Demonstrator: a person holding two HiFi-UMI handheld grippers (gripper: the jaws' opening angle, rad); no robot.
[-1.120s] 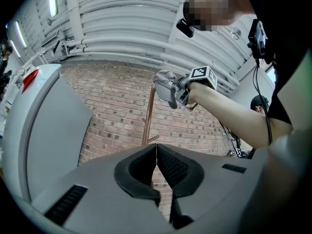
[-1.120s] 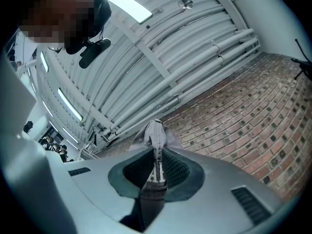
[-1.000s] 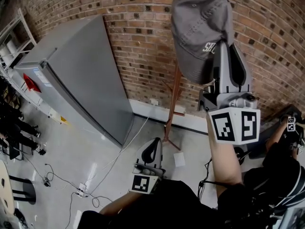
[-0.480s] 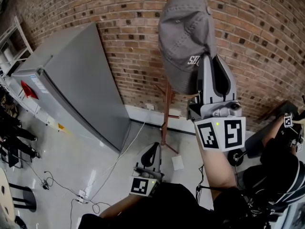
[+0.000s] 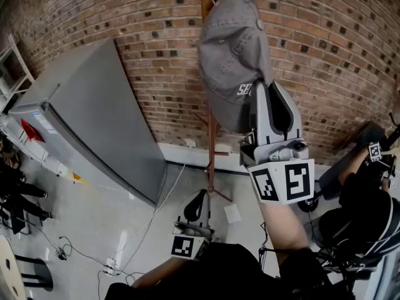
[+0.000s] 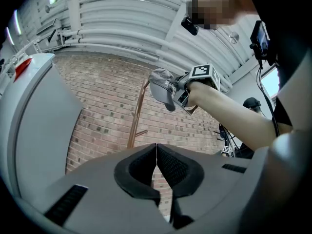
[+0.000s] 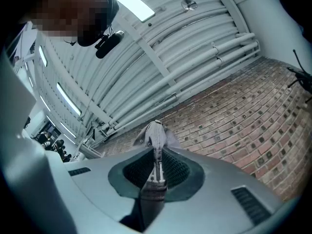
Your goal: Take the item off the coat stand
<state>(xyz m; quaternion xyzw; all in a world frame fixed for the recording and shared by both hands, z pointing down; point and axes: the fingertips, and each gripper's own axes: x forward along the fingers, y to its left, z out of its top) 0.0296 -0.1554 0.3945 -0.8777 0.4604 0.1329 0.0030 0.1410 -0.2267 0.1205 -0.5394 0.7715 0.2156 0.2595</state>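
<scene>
Head view: the grey cap [image 5: 231, 49] hangs against the top of the coat stand [image 5: 210, 149], with its lower edge pinched in the right claw [image 5: 264, 91]. The left claw [image 5: 197, 199] sits low, near the stand's foot.

Left gripper view — its jaws meet on nothing.

Right gripper view — the jaws clamp a fold of cap fabric.

The right gripper [image 7: 157, 156] has its jaws pinched on the grey cap [image 7: 155, 133], a brick wall [image 7: 243, 121] behind it

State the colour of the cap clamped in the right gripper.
The cap is grey with pale lettering; the head view shows it best.
</scene>
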